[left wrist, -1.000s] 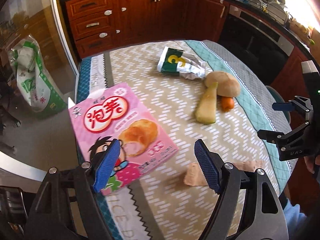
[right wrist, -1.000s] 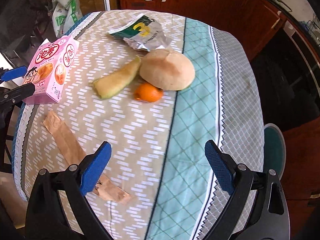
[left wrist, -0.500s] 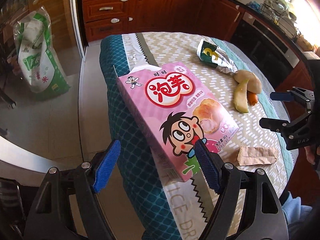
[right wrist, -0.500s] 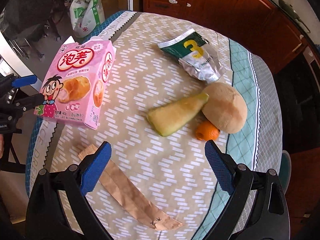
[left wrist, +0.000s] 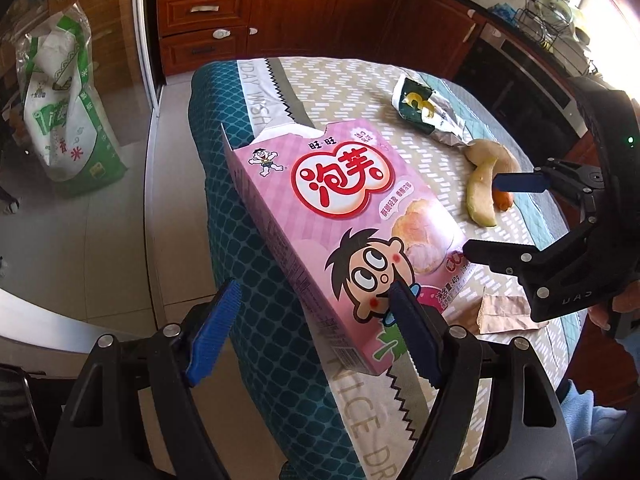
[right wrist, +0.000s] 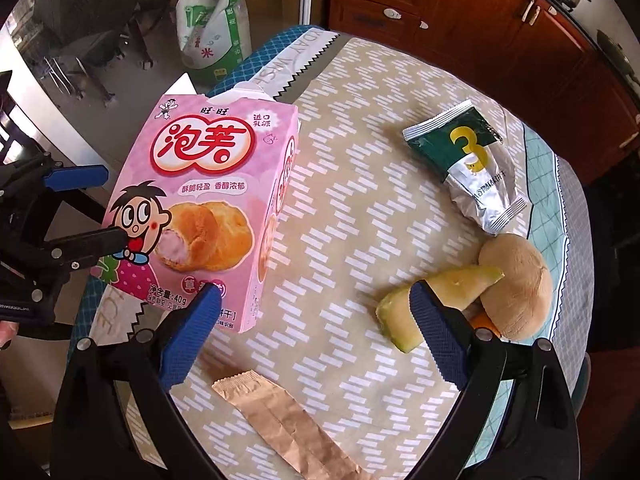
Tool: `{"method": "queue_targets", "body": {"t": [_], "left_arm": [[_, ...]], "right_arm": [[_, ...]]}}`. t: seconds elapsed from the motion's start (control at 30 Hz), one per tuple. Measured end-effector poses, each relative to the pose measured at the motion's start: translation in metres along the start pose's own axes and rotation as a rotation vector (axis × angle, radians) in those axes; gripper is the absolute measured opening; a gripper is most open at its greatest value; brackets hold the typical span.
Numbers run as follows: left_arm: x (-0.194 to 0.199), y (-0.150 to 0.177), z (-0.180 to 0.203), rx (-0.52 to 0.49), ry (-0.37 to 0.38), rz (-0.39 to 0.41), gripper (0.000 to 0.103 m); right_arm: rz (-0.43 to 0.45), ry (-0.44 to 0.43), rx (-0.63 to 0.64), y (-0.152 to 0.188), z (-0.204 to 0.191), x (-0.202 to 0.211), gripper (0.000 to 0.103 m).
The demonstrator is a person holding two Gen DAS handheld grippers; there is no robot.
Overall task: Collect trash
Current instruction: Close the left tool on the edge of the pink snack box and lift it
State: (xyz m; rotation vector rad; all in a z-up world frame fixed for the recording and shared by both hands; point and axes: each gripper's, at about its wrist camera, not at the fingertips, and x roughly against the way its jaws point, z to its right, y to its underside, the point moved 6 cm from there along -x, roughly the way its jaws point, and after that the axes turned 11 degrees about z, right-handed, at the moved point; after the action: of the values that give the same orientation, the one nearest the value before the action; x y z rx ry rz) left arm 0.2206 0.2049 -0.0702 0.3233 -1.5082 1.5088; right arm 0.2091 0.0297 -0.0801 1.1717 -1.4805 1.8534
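A pink snack box [left wrist: 340,208] [right wrist: 200,208] lies at the left edge of the round table [right wrist: 360,152], its torn flaps at the far end. My left gripper [left wrist: 312,336] [right wrist: 80,212] is open, with the box's near corner between its fingers. My right gripper [right wrist: 314,332] [left wrist: 508,220] hangs open over the tablecloth, above a flat brown paper wrapper [right wrist: 288,420] [left wrist: 504,312]. A green and silver foil packet [right wrist: 468,168] [left wrist: 428,112] lies farther back. A melon rind [right wrist: 448,288], a round brown bun [right wrist: 520,280] and an orange scrap [right wrist: 486,326] sit at the right.
A green and white sack [left wrist: 68,120] [right wrist: 212,20] stands on the tiled floor beyond the table's left edge. Dark wooden cabinets [left wrist: 320,12] line the back wall. A chair [right wrist: 100,48] stands at the far left. A light blue sleeve [left wrist: 592,420] shows at the lower right.
My left gripper has swung left to the table's edge and now straddles the box's near corner. My right gripper has moved left across the table, towards the box and the brown wrapper.
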Motion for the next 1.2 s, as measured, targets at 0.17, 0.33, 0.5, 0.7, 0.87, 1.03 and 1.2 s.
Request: {"method": "queue_targets", "body": {"t": [0.17, 0.33, 0.5, 0.7, 0.87, 1.03, 1.2], "left_arm": [[-0.009, -0.005, 0.006, 0.01, 0.016, -0.002, 0.079], [-0.017, -0.008, 0.008, 0.021, 0.019, -0.005, 0.089], [-0.029, -0.007, 0.015, 0.066, 0.07, -0.022, 0.095], [-0.044, -0.009, 0.036, 0.046, 0.108, -0.038, 0.101], [-0.053, -0.008, 0.045, 0.086, 0.145, -0.051, 0.101], [-0.054, -0.01, 0.071, 0.036, 0.146, -0.046, 0.099], [-0.044, -0.025, 0.106, -0.057, 0.153, 0.007, 0.09]], "right_arm": [[0.007, 0.009, 0.042, 0.006, 0.003, 0.001, 0.093], [0.017, 0.034, 0.076, 0.008, 0.006, 0.004, 0.095], [0.026, 0.046, 0.097, 0.01, 0.009, 0.006, 0.095], [0.03, 0.065, 0.097, 0.017, 0.02, 0.011, 0.095], [0.035, 0.08, 0.101, 0.023, 0.029, 0.014, 0.095], [0.037, 0.1, 0.095, 0.034, 0.043, 0.02, 0.095], [0.024, 0.14, 0.067, 0.051, 0.066, 0.026, 0.095]]}}
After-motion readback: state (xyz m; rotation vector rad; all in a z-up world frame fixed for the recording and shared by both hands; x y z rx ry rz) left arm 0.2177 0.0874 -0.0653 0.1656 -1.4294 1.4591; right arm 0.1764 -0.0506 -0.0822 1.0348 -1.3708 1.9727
